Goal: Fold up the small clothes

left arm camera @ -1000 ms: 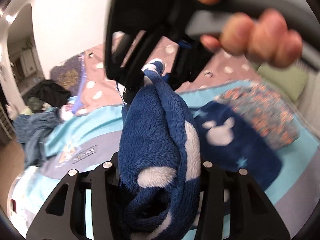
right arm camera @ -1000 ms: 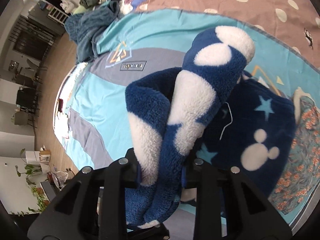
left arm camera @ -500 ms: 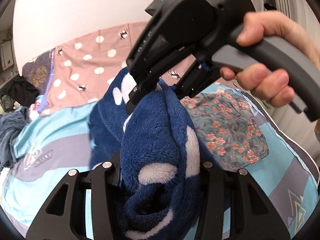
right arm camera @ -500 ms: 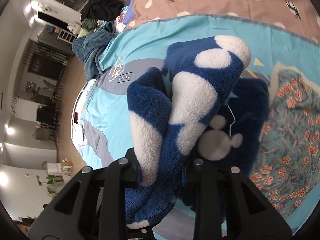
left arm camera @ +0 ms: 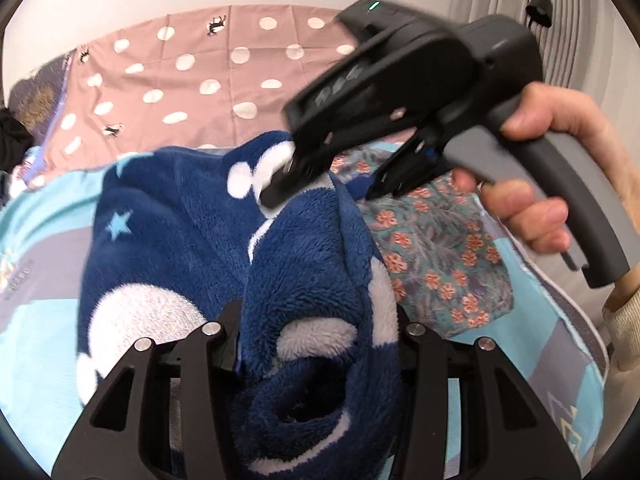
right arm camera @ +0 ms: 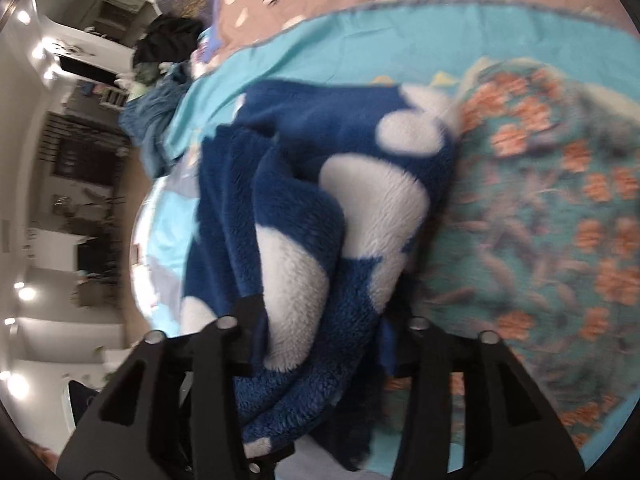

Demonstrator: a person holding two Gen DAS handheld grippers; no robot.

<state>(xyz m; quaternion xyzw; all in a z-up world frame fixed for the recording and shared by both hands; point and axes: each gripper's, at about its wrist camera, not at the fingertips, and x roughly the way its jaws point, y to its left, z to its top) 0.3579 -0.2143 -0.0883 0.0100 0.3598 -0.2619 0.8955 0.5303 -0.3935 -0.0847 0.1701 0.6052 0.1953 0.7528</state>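
You have the blue fleece garment bunched between both tools, lifted just above the turquoise bedspread. Judge it thick, soft and light: it will sag and roll instead of creasing, and the pile should grip the pads well, so slipping is a small worry. Your left gripper is clenched on a fat wad of it at 6 o'clock in its own view; your right gripper, seen there at 1 o'clock, is pinching a white-patched edge. In the right wrist view that gripper is likewise clamped on a thick roll of the fleece. For a clean fold, a hem or corner would serve you better than these wads; I judge you would need to re-grip on a single layer.

A floral garment lies on the spread touching the fleece at 3 o'clock, so laying down that way risks overlap. Open bedspread shows at 9 o'clock. The pink dotted sheet lies beyond at 12 o'clock, and the bed's edge with the dark clothes pile is at 10 to 11 o'clock in the right view.
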